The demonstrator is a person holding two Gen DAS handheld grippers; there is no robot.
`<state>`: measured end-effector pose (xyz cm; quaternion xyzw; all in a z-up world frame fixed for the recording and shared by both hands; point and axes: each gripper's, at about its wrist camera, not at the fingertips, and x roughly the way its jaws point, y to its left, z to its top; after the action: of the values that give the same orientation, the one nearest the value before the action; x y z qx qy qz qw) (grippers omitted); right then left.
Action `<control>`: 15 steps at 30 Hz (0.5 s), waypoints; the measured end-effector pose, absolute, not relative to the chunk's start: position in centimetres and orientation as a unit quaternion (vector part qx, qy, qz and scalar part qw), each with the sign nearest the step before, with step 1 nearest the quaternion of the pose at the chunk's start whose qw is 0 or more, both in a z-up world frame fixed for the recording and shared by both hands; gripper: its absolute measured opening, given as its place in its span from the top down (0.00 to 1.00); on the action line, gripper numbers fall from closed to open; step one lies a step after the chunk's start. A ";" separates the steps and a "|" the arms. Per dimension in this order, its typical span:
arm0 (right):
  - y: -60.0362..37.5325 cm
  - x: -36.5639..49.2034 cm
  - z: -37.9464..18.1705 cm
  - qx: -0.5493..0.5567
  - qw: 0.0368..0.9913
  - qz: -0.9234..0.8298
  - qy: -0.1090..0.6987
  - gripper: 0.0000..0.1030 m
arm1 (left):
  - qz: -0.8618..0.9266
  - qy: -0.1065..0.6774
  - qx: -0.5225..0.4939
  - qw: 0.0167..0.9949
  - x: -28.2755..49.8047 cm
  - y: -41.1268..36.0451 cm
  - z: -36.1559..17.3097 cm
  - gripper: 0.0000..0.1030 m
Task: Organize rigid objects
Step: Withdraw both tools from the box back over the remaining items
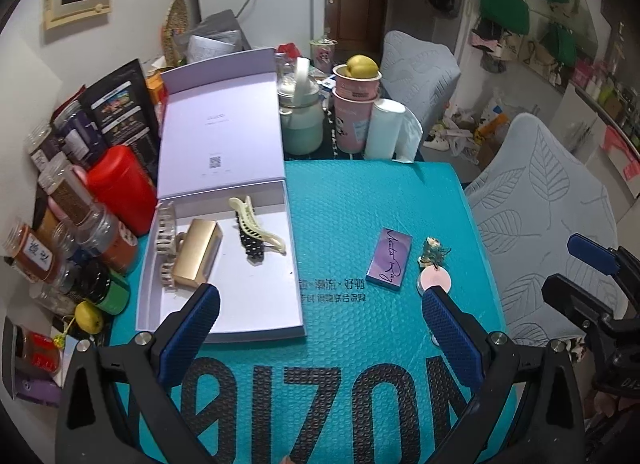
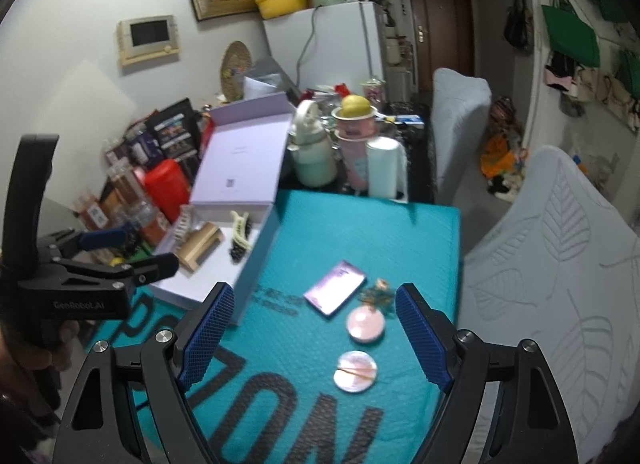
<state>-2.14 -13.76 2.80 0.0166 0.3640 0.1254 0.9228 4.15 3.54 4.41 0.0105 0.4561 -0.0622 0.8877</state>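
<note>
Palette (image 1: 389,256), seen lying flat at centre right on the mat (image 1: 340,204) beside the box (image 1: 256,316), is judged light, stiff and slick, best pinched across its long edges, while left gripper (image 1: 320,322) and right gripper (image 2: 314,326) are spread, empty.

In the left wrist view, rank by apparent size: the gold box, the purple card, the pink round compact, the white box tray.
1. white box tray
2. gold box
3. purple card
4. pink round compact, partly hidden by a finger, so its rank is unsure.
</note>
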 end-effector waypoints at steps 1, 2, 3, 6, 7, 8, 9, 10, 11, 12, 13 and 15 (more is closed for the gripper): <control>-13.9 -2.1 2.3 0.016 0.922 0.122 0.368 0.19 | -0.069 0.455 0.014 0.888 4.4 3.2 4.1 0.00; -14.1 -2.1 1.9 0.017 0.920 0.119 0.373 0.19 | -0.073 0.454 0.016 0.888 4.5 3.0 3.9 0.00; -14.3 -2.0 1.5 0.019 0.919 0.118 0.376 0.19 | -0.078 0.454 0.020 0.887 4.7 2.7 3.7 0.00; -14.6 -1.6 0.4 0.023 0.915 0.111 0.388 0.19 | -0.093 0.462 0.035 0.881 5.5 1.6 2.9 0.00; -14.8 -1.5 -0.1 0.023 0.913 0.107 0.392 0.19 | -0.096 0.467 0.039 0.878 5.8 1.3 2.5 0.00; -14.8 -1.4 -0.4 0.024 0.912 0.103 0.395 0.19 | -0.099 0.471 0.042 0.876 6.1 1.1 2.2 0.00; -15.0 -1.2 -0.9 0.029 0.910 0.099 0.402 0.19 | -0.102 0.475 0.044 0.873 6.4 0.8 1.9 0.00; -15.1 -1.2 -1.3 0.032 0.908 0.098 0.407 0.19 | -0.102 0.477 0.048 0.872 6.6 0.5 1.5 0.00; -15.2 -1.0 -1.8 0.036 0.905 0.096 0.414 0.19 | -0.101 0.478 0.057 0.870 6.8 0.2 1.2 0.00; -15.3 -1.0 -2.2 0.037 0.903 0.094 0.417 0.19 | -0.101 0.480 0.064 0.869 7.0 0.0 0.9 0.00; -15.4 -0.9 -2.7 0.039 0.901 0.090 0.424 0.19 | -0.105 0.484 0.071 0.866 7.2 -0.3 0.4 0.00; -15.7 -0.8 -3.8 0.045 0.896 0.085 0.433 0.19 | -0.117 0.496 0.073 0.857 7.7 -0.8 -0.5 0.00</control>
<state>-0.82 -15.70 -3.81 0.0450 0.4326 0.0850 0.8965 7.72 -0.81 -0.54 0.0728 0.4961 -0.1169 0.8573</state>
